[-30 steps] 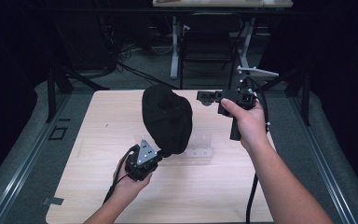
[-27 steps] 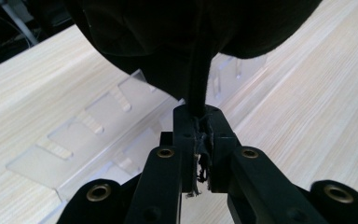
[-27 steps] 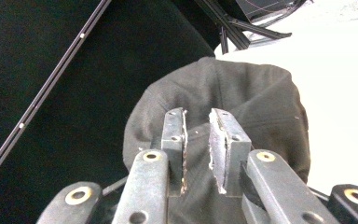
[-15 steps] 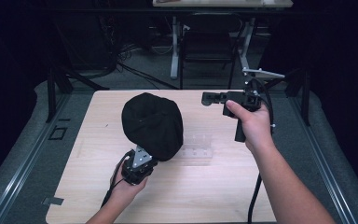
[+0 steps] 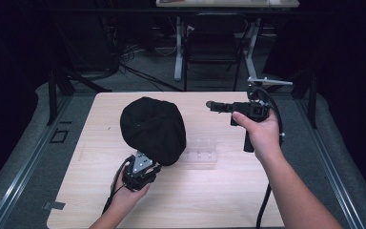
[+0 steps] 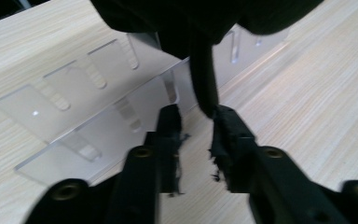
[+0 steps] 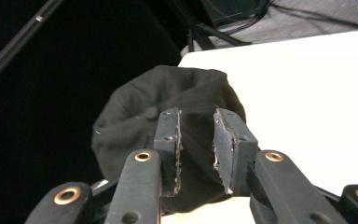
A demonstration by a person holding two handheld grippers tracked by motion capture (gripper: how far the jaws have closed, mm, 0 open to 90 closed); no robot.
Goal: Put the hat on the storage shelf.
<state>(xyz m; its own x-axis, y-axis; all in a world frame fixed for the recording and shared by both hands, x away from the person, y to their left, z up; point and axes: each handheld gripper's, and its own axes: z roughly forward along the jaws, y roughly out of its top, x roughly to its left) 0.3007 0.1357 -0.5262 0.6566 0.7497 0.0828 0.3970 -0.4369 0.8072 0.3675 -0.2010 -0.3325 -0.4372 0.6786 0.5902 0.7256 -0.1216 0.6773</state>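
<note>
A black cap [image 5: 152, 129] stands up over the left half of the wooden table [image 5: 219, 205]. My left gripper [image 5: 145, 164] holds it from below at its near edge. In the left gripper view the jaws [image 6: 196, 112] pinch a narrow black band of the cap [image 6: 204, 79] at their very tips. A clear acrylic rack [image 5: 201, 151] with slotted uprights lies on the table just right of the cap, and right behind the jaws as the rack [image 6: 74, 121]. My right gripper [image 5: 212, 105] hovers over the table's far right, pointing left, open and empty. Its jaws [image 7: 196, 114] face the cap [image 7: 168, 121].
A dark chair [image 5: 214, 43] and white table legs stand beyond the far edge. Cables lie on the grey floor behind. Metal rails run along the floor at the left and right of the table.
The cap has swung left and tilted with the left gripper. The right gripper has drawn away to the right and slightly back, with its jaws still pointing left.
</note>
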